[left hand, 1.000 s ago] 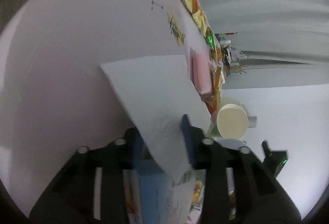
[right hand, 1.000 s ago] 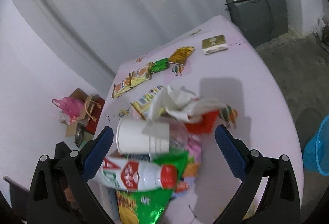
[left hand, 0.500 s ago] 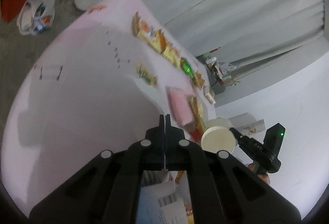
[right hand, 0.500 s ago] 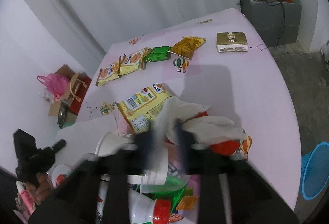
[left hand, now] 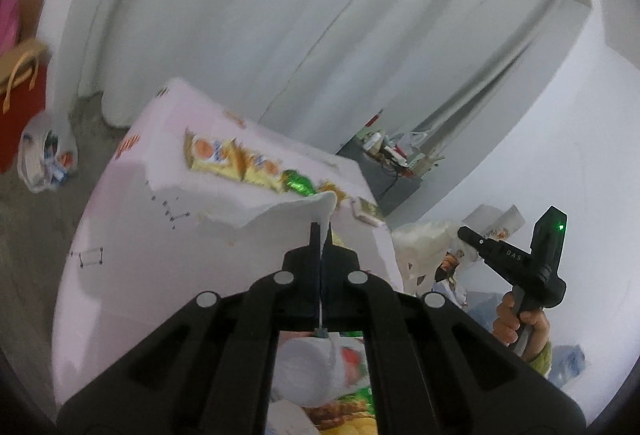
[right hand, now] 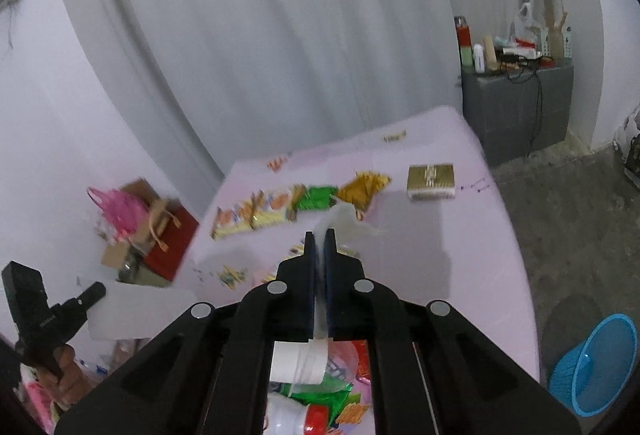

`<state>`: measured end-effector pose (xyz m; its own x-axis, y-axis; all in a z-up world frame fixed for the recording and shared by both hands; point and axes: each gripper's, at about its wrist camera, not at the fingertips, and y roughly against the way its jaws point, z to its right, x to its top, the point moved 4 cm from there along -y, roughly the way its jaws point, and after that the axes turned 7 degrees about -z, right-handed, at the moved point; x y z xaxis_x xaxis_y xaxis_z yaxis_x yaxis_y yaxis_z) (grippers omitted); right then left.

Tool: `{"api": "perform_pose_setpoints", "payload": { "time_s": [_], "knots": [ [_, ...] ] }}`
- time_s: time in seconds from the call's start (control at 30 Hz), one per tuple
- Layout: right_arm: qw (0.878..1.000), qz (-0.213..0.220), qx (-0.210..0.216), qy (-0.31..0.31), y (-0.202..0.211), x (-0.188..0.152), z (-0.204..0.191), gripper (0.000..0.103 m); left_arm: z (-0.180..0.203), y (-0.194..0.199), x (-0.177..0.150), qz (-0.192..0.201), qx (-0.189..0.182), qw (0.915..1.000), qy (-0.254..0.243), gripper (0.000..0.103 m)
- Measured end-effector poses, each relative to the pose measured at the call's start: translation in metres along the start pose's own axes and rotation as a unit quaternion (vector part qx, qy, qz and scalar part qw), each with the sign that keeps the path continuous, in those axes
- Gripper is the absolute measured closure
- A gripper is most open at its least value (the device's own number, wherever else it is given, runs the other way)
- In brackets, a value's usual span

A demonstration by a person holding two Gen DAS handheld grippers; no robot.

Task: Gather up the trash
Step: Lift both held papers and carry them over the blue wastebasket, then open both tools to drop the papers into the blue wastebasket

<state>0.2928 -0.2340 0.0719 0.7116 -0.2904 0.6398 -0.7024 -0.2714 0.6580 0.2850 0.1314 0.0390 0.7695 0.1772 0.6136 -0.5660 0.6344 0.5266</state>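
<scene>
My left gripper [left hand: 321,235] is shut on the edge of a white plastic sheet [left hand: 280,219], which is lifted off the pink table [left hand: 160,275]. My right gripper [right hand: 320,239] is shut on a thin white plastic film [right hand: 344,219]. A heap of trash lies under both grippers: a paper cup [right hand: 298,361], a green wrapper [right hand: 320,395], a red-capped bottle [right hand: 316,419]. Yellow snack packs [right hand: 252,215], a green wrapper [right hand: 314,197], a gold wrapper [right hand: 366,189] and a gold box [right hand: 431,181] lie in a row further back on the table.
A blue bin [right hand: 596,363] stands on the floor to the right of the table. A red bag [right hand: 168,247] and a pink bag [right hand: 120,207] sit on the floor at the left. A grey cabinet [right hand: 516,107] stands behind. The other hand-held gripper [left hand: 532,263] shows at the right.
Both grippers closed, from wide open a second ago, and rose, each pulling an edge of white plastic upward. The trash heap now lies lower in both views.
</scene>
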Motion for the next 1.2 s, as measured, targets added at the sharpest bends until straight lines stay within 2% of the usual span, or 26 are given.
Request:
{"api": "perform_pose_setpoints", "payload": {
  "time_s": [0.17,0.3,0.47,0.57,0.7,0.73,0.77,0.83,0.9,0.93,1.03,1.13,1.2],
  "knots": [
    [0.998,0.058,0.012,-0.016,0.063,0.003,0.015,0.099,0.047,0.012,0.005,0.003,-0.022,0.9988,-0.043,0.103],
    [0.994,0.105,0.011,-0.038,0.117,-0.004,0.039,0.099,0.104,0.008,0.007,-0.009,-0.061,0.9943,-0.086,0.103],
    [0.986,0.146,-0.012,-0.085,0.177,-0.032,0.093,0.099,0.175,-0.026,-0.005,-0.059,-0.126,0.9826,-0.124,0.103],
    [0.98,0.16,-0.038,-0.115,0.203,-0.053,0.132,0.099,0.219,-0.069,-0.022,-0.109,-0.152,0.9713,-0.148,0.103],
    [0.969,0.168,-0.072,-0.167,0.223,-0.083,0.194,0.099,0.28,-0.155,-0.061,-0.212,-0.173,0.9462,-0.173,0.103],
    [0.965,0.169,-0.082,-0.184,0.226,-0.091,0.212,0.099,0.291,-0.168,-0.07,-0.228,-0.175,0.9412,-0.178,0.103],
    [0.962,0.168,-0.088,-0.198,0.228,-0.099,0.227,0.099,0.309,-0.195,-0.084,-0.257,-0.175,0.9314,-0.189,0.103],
    [0.954,0.162,-0.103,-0.229,0.228,-0.116,0.261,0.099,0.332,-0.23,-0.108,-0.295,-0.172,0.9176,-0.204,0.103],
    [0.947,0.154,-0.123,-0.252,0.221,-0.131,0.288,0.099,0.359,-0.273,-0.14,-0.335,-0.172,0.8989,-0.223,0.103],
    [0.943,0.147,-0.131,-0.269,0.217,-0.141,0.307,0.099,0.372,-0.285,-0.149,-0.345,-0.171,0.8937,-0.23,0.103],
    [0.931,0.132,-0.151,-0.305,0.21,-0.164,0.35,0.099,0.405,-0.339,-0.194,-0.389,-0.17,0.8702,-0.251,0.103],
    [0.915,0.111,-0.161,-0.353,0.196,-0.19,0.402,0.099,0.433,-0.375,-0.238,-0.42,-0.166,0.8526,-0.262,0.103],
    [0.908,0.099,-0.165,-0.372,0.189,-0.202,0.428,0.099,0.443,-0.402,-0.266,-0.435,-0.161,0.8449,-0.267,0.103]
  ]
}}
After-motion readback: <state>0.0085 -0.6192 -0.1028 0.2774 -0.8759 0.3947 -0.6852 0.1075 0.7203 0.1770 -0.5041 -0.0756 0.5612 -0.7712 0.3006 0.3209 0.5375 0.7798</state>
